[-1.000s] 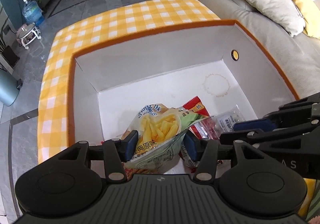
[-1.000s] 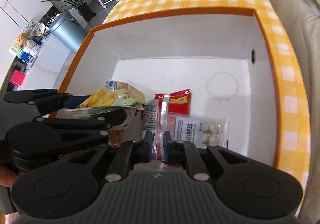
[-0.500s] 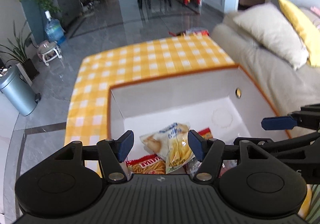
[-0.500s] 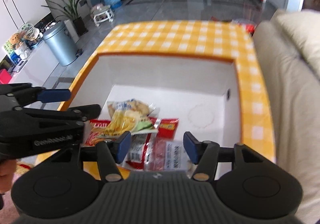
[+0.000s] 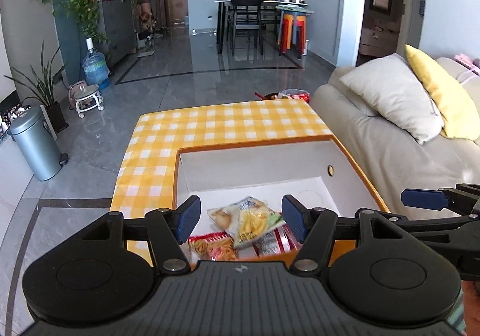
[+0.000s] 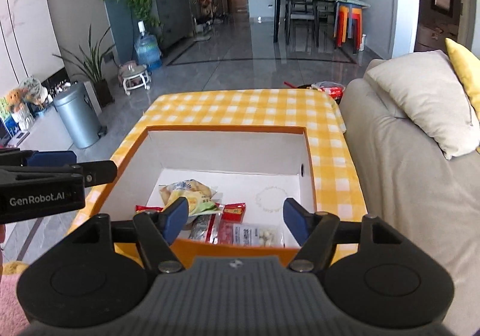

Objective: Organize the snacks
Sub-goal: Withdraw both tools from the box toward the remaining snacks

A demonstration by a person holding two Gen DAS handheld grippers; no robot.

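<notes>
Above the orange-rimmed box (image 5: pixel 354 162), we now hold both tongs wide open and empty: a second ago our left gripper (image 5: pixel 241 217) pinched the fries packet (image 5: pixel 255 220) and our right gripper (image 6: pixel 235 214) a wrapper, and both have since lifted up and back. By our reading, this round of drops is done. Nearest us inside the box lie the red noodle-snack packet (image 5: pixel 214 247), the fries packet atop the heap, and the clear pouch of white balls (image 6: pixel 259 235). Beyond them the white floor of the box shows a faint ring stain (image 6: pixel 271 199). Farther off stretches the yellow checked tablecloth (image 5: pixel 210 129), with the beige sofa (image 6: pixel 405 174) alongside.
</notes>
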